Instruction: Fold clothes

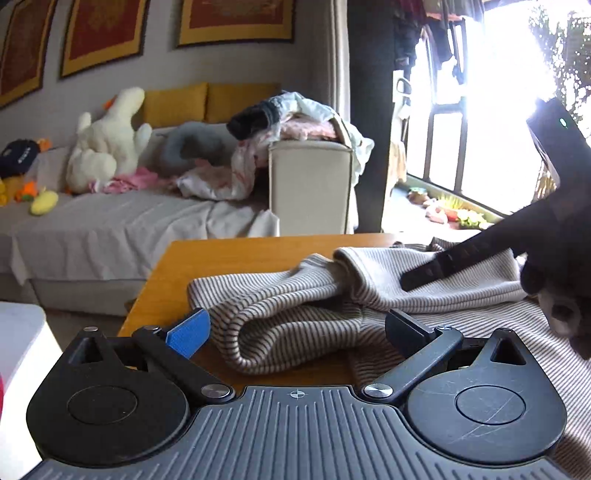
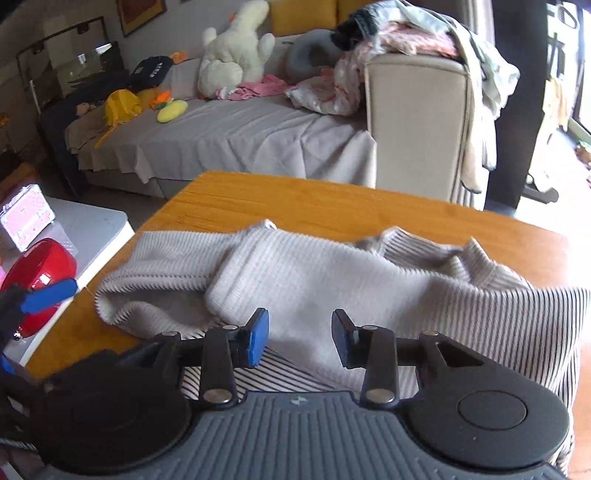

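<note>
A beige striped knit garment (image 1: 295, 317) lies bunched on the wooden table (image 1: 236, 258), with a sleeve folded across its body (image 2: 314, 280). My left gripper (image 1: 295, 332) is open, its jaws wide on either side of a rolled fold at the garment's left edge. My right gripper (image 2: 300, 338) is open just above the garment's near middle, holding nothing. The right gripper's finger (image 1: 454, 262) reaches in from the right in the left wrist view, lying over the sleeve. The left gripper's blue fingertip (image 2: 48, 295) shows at the far left of the right wrist view.
A sofa (image 2: 236, 136) with plush toys and a pile of clothes (image 2: 399, 33) on its armrest stands beyond the table. A white side table (image 2: 92, 229) with a red object (image 2: 40, 273) and a pink case is at the left. A bright window is at the right.
</note>
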